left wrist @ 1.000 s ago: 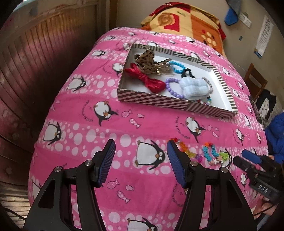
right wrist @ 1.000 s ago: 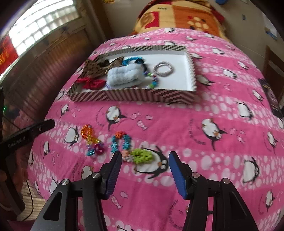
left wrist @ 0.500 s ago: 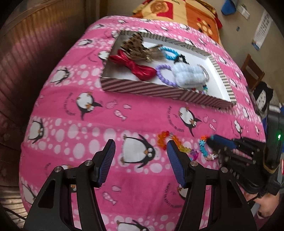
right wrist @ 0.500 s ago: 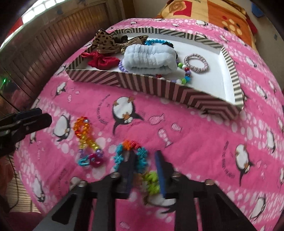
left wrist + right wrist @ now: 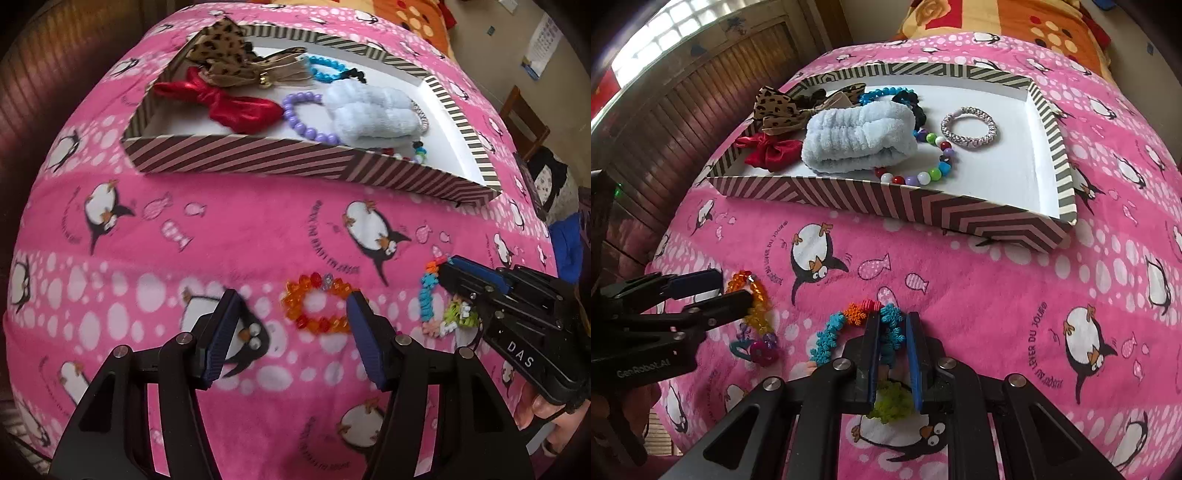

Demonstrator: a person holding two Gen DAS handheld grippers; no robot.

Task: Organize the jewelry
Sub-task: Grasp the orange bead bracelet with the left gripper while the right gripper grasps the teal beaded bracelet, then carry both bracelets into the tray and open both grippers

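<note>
Right wrist view: the snowflake bracelet (image 5: 849, 325) lay on the bed's pink blanket (image 5: 997, 295), and one side of its loop was pinched between the nearly closed right tongs (image 5: 892, 334), presumably for transfer to the striped box (image 5: 886, 195), where other pieces were already collected. The left tongs (image 5: 291, 321) were spread wide around the orange bead bracelet (image 5: 314, 306), positioned for a grasp not yet made.

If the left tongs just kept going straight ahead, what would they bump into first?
Probably the orange and red bead bracelet lying on the pink penguin blanket, between the open left tongs. Beyond it stands the striped box, though depth is unclear.
</note>
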